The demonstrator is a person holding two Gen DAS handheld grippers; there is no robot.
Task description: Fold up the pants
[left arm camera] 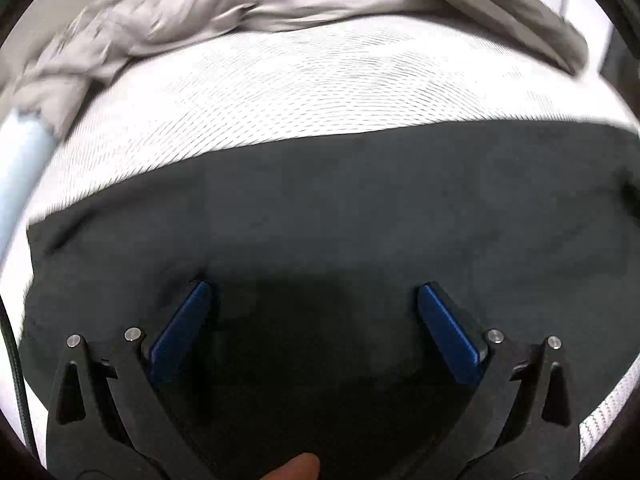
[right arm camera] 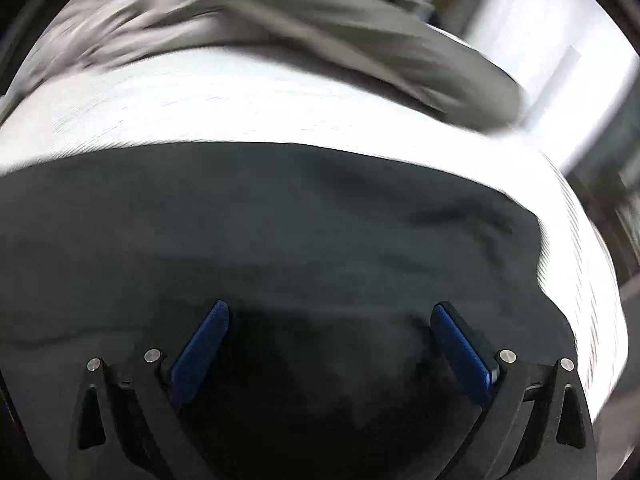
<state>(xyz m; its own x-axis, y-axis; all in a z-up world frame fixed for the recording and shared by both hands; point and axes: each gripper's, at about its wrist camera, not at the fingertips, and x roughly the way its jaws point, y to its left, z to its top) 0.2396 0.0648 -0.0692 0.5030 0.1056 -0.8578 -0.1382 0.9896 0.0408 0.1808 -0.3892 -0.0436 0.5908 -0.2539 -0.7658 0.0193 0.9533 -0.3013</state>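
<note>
Dark grey pants lie spread flat on a white ribbed bed cover; they also fill the right wrist view. My left gripper is open, its blue pads wide apart just above the pants, holding nothing. My right gripper is open too, hovering over the dark fabric near its right end. The pants' far edge runs straight across both views. Both views are motion blurred.
A crumpled light grey blanket lies along the far side of the bed, also in the right wrist view. A pale blue pillow edge is at the left. The bed's right edge drops off.
</note>
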